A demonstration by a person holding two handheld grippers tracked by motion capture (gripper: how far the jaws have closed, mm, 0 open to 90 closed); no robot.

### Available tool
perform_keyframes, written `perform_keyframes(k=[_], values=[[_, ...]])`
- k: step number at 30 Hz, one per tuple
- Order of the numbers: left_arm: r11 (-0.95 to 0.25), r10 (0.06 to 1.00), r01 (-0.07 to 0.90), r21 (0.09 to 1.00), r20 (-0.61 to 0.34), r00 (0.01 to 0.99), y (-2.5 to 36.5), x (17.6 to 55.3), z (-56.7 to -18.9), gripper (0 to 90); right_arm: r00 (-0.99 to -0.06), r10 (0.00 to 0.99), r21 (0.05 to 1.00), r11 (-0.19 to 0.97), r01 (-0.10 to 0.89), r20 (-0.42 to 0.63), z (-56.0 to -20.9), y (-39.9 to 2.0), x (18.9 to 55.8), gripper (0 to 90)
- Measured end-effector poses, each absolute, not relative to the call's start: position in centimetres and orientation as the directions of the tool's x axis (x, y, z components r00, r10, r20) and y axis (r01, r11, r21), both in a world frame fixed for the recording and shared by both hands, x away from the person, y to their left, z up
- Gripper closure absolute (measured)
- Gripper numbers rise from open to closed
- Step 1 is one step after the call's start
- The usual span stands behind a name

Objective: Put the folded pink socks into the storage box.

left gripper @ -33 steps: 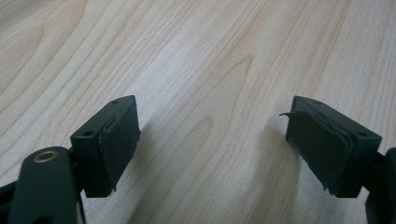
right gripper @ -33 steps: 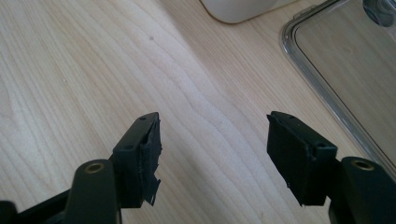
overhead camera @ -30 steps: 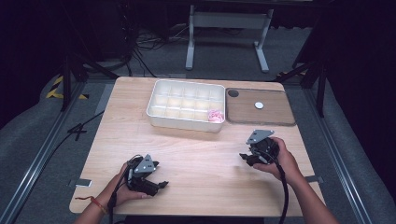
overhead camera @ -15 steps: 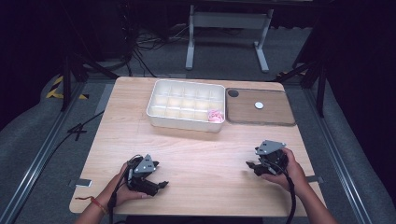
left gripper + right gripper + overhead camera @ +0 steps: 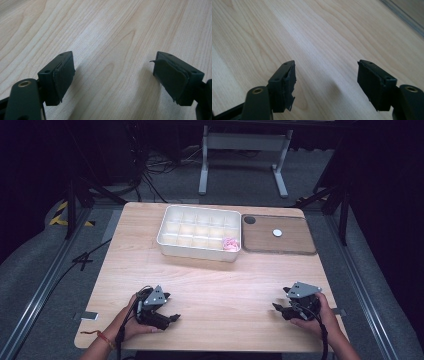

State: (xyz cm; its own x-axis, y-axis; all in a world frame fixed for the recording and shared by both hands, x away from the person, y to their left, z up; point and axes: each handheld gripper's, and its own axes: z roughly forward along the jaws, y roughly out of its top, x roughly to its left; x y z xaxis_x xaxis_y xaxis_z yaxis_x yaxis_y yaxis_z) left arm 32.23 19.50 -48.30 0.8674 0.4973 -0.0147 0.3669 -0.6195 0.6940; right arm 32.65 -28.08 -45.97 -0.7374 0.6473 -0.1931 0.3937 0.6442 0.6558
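Black rubber pads on both tools show ragged, peeling edges up close, so grip friction may be uneven. Left tool (image 5: 167, 316) sits low at the near left of the desk (image 5: 225, 285), jaws spread wide, nothing between them; in the left gripper view the left tool (image 5: 113, 80) has bare wood grain under it. Right tool (image 5: 280, 307) is at the near right, likewise spread wide and empty; the right gripper view puts the right tool (image 5: 325, 82) over plain wood too. Both are well apart from everything else. Further out, mid-desk, a white compartment tray (image 5: 165, 237) holds the likely work item: a small pink crumpled thing (image 5: 230, 244) in the near-right cell, against the tray's front wall. Too small to identify; looks like a soft wrapper or scrap of fabric. My read: very light, soft, compressible, not fragile, not slippery. Cell walls are the constraint. I'd come straight down from above with the jaws narrowed to fit inside the cell and pinch the middle of the bunch; a gentle close should do, and the tray is light enough to shift if bumped. Just right of the tray lies a brown board (image 5: 290, 242) carrying a small white disc (image 5: 277, 233) and a dark round spot (image 5: 249, 220) at its far left corner.
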Motion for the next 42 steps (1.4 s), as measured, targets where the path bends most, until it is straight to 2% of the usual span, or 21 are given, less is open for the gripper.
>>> perform_keyframes(k=[12, 14, 20, 42], values=[[-0.62, 0.495, 0.367, 0.693, -0.016, 0.869, 19.5, 32.3, -48.3, 17.7, -0.717, 0.692, 0.706, 0.551, 0.445, -0.087, -47.8, -30.4, 30.4, 26.1], [-0.621, 0.495, 0.366, 0.693, -0.016, 0.869, 19.5, 32.3, -48.3, 17.7, -0.702, 0.711, 0.732, 0.501, 0.462, -0.044, -48.2, -30.9, 30.0, 25.5], [-0.621, 0.495, 0.366, 0.693, -0.015, 0.869, 19.5, 32.3, -48.3, 17.6, -0.674, 0.739, 0.74, 0.449, 0.501, 0.007, -48.6, -31.4, 29.9, 19.2], [-0.622, 0.494, 0.369, 0.691, -0.019, 0.869, 19.4, 32.4, -48.3, 16.8, -0.675, 0.738, 0.738, 0.452, 0.5, 0.006, -48.7, -31.4, 30.0, 18.4]])
